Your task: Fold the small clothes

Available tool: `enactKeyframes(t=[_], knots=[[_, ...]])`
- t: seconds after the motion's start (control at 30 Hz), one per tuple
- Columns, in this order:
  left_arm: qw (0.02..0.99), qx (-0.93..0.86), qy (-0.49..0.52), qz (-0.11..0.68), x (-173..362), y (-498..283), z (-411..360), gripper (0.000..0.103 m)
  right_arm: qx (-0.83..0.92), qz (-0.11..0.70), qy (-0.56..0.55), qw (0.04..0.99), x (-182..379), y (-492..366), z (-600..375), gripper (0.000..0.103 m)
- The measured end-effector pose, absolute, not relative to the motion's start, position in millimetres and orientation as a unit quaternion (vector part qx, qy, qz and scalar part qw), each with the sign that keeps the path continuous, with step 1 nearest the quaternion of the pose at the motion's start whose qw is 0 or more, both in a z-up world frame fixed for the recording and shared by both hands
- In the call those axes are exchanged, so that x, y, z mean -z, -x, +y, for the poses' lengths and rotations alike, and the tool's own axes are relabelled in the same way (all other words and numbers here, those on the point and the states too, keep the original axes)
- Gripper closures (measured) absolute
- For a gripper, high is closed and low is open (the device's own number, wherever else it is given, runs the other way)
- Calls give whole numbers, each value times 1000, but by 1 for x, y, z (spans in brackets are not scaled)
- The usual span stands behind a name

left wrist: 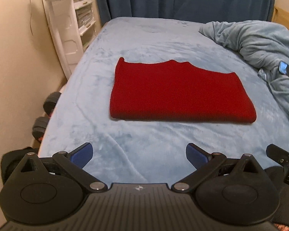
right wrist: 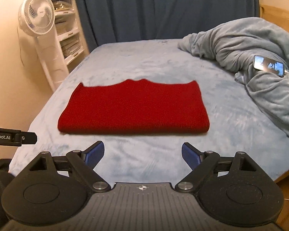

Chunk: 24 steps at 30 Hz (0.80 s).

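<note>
A red knitted garment [left wrist: 175,92] lies folded into a flat rectangle on the light blue bed [left wrist: 144,44], its folded edge toward me. The right wrist view shows the same red garment [right wrist: 134,109] in the middle of the bed [right wrist: 231,119]. My left gripper [left wrist: 139,154] hovers open over the near part of the bed, well short of the garment, with nothing between its blue pads. My right gripper [right wrist: 142,154] is likewise open and empty, just short of the garment's near edge. Each gripper's tip shows at the side edge of the other's view.
A crumpled grey-blue blanket [right wrist: 260,57] is heaped at the right, with a phone [right wrist: 269,65] lying on it. A white fan [right wrist: 37,13] and white shelves [right wrist: 67,28] stand at the left wall. Dumbbells [left wrist: 46,115] sit on the floor at the bed's left. Dark blue curtains [right wrist: 163,9] hang behind.
</note>
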<state>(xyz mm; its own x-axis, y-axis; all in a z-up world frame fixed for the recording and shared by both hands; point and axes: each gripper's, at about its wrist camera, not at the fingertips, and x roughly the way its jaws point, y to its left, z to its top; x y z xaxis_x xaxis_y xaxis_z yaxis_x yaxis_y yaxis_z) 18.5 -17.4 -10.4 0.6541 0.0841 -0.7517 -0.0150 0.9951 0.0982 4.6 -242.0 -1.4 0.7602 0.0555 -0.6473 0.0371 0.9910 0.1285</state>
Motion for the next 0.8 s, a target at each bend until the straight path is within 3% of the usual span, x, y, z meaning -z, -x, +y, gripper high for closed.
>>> enactKeyframes(t=[0.8], knots=[[906, -32, -47, 420, 10, -11, -12, 0, -5, 353, -73, 933, -1, 0, -236, 15]])
